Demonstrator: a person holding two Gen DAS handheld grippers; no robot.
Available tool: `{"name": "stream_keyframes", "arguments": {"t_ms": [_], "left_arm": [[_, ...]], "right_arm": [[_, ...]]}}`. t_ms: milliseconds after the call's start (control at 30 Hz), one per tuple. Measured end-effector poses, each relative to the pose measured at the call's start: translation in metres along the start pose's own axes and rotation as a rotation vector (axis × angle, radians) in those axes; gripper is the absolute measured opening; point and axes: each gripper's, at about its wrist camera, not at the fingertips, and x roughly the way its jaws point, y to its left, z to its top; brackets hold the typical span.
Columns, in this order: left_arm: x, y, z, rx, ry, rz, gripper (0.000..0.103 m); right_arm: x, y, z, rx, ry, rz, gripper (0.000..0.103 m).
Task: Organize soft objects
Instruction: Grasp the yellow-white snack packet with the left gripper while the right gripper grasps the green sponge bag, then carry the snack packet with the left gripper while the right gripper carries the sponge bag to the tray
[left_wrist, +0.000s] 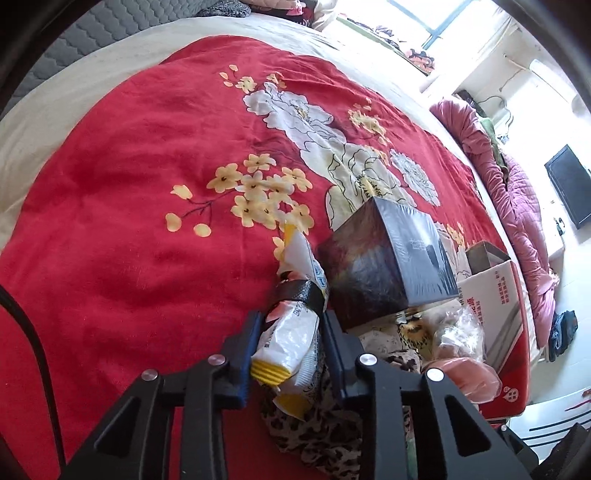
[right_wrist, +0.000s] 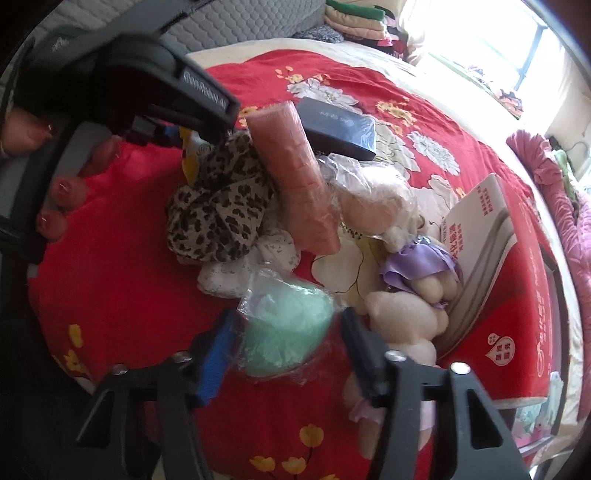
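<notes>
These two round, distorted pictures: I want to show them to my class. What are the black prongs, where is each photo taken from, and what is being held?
A person holds a hand-operated two-finger gripper in each hand; a wide-angle camera on each looks along its fingers, hence two views.

In the left one, the left gripper has closed on a white and yellow packet. Beside it on the red flowered bedspread stand a dark box and a leopard-print cloth.

In the right one, the right gripper has a green soft thing in a clear bag between its fingers, seemingly gripped. Ahead lie the same cloth, a pink roll, a cream plush toy and a white and red carton. The person's fingers show on the left.
</notes>
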Motion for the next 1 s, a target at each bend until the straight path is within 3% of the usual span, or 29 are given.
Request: {"name": "stream_keyframes", "arguments": {"t_ms": [133,400,633,1000], "left_arm": [[-0.008,-0.003,-0.002,0.013,-0.044,0.029,0.031],[-0.061,-0.021,-0.009,0.074,-0.152,0.117,0.031],[-0.112,-0.058,-0.024,0.143,-0.197,0.127,0.031],[-0.132,-0.148,-0.056,0.243,-0.183,0.012,0.032]], "right_arm": [[-0.007,-0.006,0.001,0.023,-0.039,0.013,0.047],[-0.052,-0.027,0.01,0.103,-0.158,0.056,0.046],[-0.093,-0.055,0.01,0.192,-0.236,0.057,0.046],[-0.165,-0.124,-0.017,0.33,-0.356,-0.023,0.047]]}}
